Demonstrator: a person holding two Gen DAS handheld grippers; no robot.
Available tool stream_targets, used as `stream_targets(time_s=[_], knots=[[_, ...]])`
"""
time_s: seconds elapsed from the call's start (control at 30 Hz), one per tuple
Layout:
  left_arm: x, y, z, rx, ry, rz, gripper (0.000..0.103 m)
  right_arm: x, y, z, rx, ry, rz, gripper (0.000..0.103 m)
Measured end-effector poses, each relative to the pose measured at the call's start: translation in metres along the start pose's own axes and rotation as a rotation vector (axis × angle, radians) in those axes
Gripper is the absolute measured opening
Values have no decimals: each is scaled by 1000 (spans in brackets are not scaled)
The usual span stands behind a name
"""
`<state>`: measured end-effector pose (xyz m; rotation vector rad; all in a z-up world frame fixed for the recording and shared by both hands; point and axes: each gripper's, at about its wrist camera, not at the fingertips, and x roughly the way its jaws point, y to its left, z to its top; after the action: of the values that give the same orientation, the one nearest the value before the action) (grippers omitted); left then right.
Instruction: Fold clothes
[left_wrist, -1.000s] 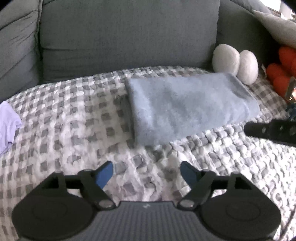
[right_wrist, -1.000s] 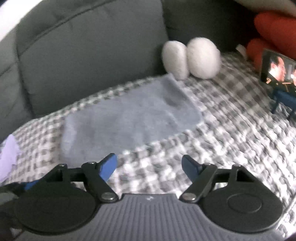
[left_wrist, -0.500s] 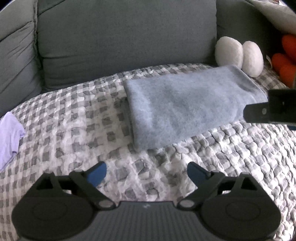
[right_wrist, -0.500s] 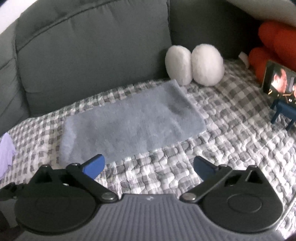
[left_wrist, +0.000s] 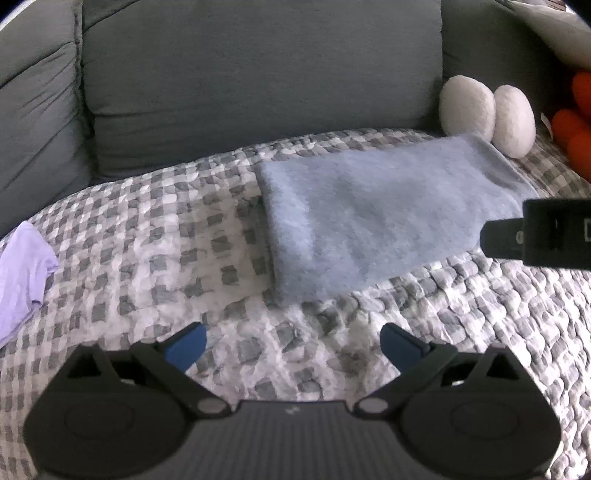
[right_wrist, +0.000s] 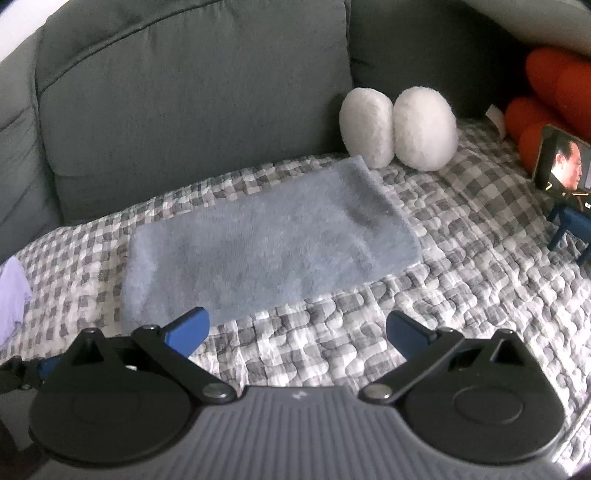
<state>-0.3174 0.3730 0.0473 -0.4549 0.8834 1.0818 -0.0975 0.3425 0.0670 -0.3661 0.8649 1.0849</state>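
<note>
- Now both sets of jaws stand spread wide with nothing between them: the left gripper (left_wrist: 291, 341) has just been opening, and the right gripper (right_wrist: 297, 328) widened a moment sooner and sits at its full spread.
- Ahead of each gripper, the fuzzy blue-grey garment (left_wrist: 384, 218) lies flat as a long folded rectangle at the centre of both wrist views, on the grey-and-white checked quilt (left_wrist: 155, 236) that covers the sofa (left_wrist: 258, 74).
- Neither gripper touches the cloth; the blue fingertips (right_wrist: 188, 325) sit just short of its near edge, low in the frame.
- Judging from the tidy shape and the released jaws, one fold looks complete and the cloth has been let go.
- At the far left edge of the left wrist view a lilac garment (left_wrist: 22, 273) lies crumpled, probably still to be folded.
- Two white plush balls (right_wrist: 395, 129) touch the blue-grey garment's far corner in the upper right, so another fold toward that end may brush them.
- A phone on a stand (right_wrist: 565, 166) sits at the right edge, well apart.
</note>
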Motion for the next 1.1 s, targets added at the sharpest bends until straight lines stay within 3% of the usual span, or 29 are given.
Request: stream_targets(time_s=[1.1], knots=[[-2,3,6,-10,-10,38,102,-1,5,0,-45,-17,-19,103]])
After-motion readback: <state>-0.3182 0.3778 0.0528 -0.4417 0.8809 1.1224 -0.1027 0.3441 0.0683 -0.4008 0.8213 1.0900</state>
